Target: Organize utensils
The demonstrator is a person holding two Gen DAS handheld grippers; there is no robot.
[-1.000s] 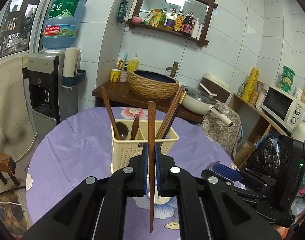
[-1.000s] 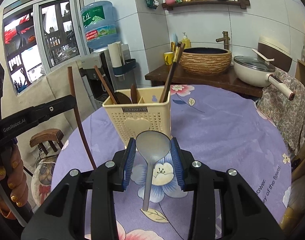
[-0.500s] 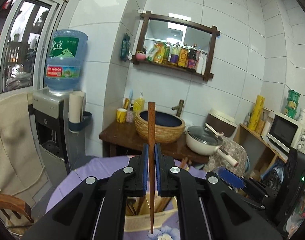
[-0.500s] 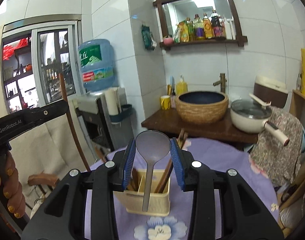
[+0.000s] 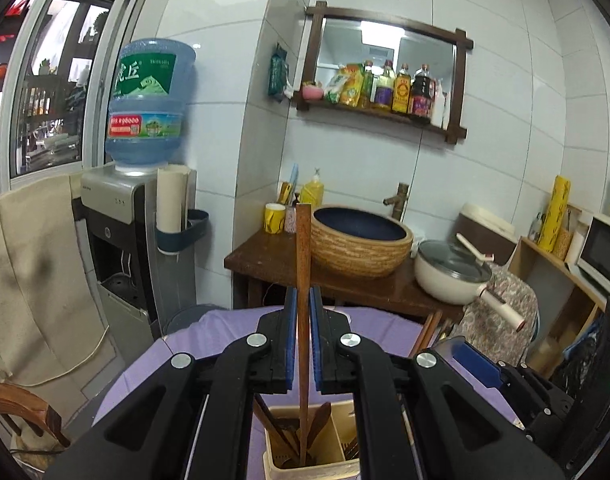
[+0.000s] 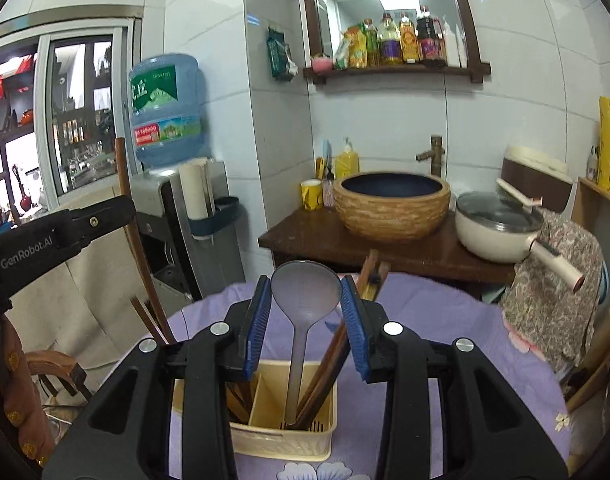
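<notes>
My left gripper (image 5: 303,300) is shut on a long brown wooden utensil (image 5: 303,264) held upright, its lower end down in the left compartment of the cream utensil holder (image 5: 305,468). My right gripper (image 6: 306,292) is shut on a grey ladle (image 6: 305,292), bowl up, its handle reaching down into the right compartment of the same holder (image 6: 281,440). Wooden chopsticks (image 6: 329,356) and other wooden utensils stand in the holder. The left gripper also shows at the left of the right wrist view (image 6: 117,212).
The holder stands on a round table with a purple flowered cloth (image 6: 445,352). Behind it are a wooden counter with a woven basin (image 6: 391,204), a white pan (image 6: 497,228), a water dispenser (image 5: 125,264), and a chair (image 5: 21,408) at the left.
Both grippers have moved over the holder and lowered, so the wooden utensil's end and the ladle's handle now sit inside the compartments. Both stay shut.
</notes>
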